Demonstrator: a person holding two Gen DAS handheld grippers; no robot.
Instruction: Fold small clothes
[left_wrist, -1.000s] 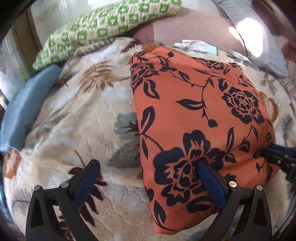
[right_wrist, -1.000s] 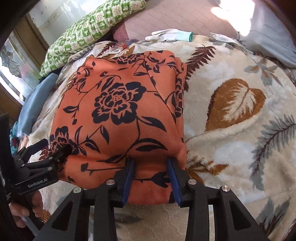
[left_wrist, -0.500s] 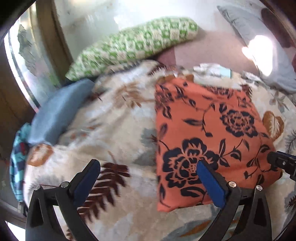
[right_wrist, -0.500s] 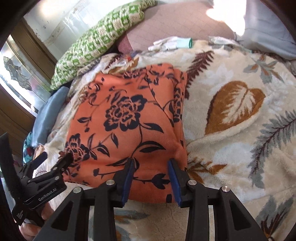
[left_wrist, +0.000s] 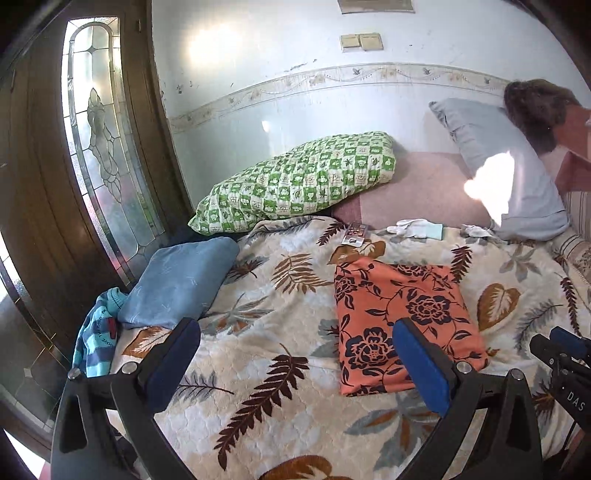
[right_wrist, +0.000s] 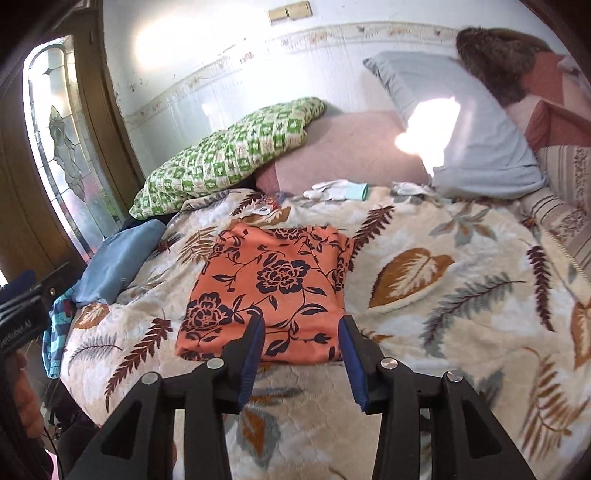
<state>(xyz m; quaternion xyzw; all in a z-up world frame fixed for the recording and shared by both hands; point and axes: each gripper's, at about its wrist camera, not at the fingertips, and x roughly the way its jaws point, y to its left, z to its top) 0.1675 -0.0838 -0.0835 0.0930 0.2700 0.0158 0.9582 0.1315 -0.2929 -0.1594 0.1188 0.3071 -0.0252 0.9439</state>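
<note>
Nearest in the left wrist view, the left gripper (left_wrist: 295, 365) hangs above the leaf-print blanket (left_wrist: 258, 369), its blue pads spread wide with nothing between them, only blanket showing in the gap. At that view's right edge the tip of the right gripper (left_wrist: 561, 347) pokes in, just off the garment's near right corner.

Over to the right wrist view: the right gripper (right_wrist: 301, 354) is up off the bed, jaws opening, pads apart and touching no cloth. Through the gap you see the near hem of the folded orange floral garment (right_wrist: 273, 291). It lies flat on the blanket (right_wrist: 443, 332), a tidy rectangle, near edge straight, right edge a thick stacked fold.

Room to move: broad open blanket to the garment's right, running out to the striped bedding (right_wrist: 565, 221) at the far right. In front of the near hem there is a strip of bare blanket.

The left side is tighter. A folded blue cloth (left_wrist: 177, 284) sits at the bed's left edge, well apart from the garment, with a striped turquoise piece (left_wrist: 96, 332) hanging over the side below it. Beyond that edge stands a wooden door with leaded glass (left_wrist: 107, 147).

Further back, just past the garment's far edge, a small printed packet (left_wrist: 355, 233) and a white glove with a teal cuff (left_wrist: 417, 229) lie where the blanket ends. Behind them are the green checked pillow (left_wrist: 299, 181) on the left, a grey pillow (left_wrist: 506, 166) against the wall on the right, and pink sheet between.
</note>
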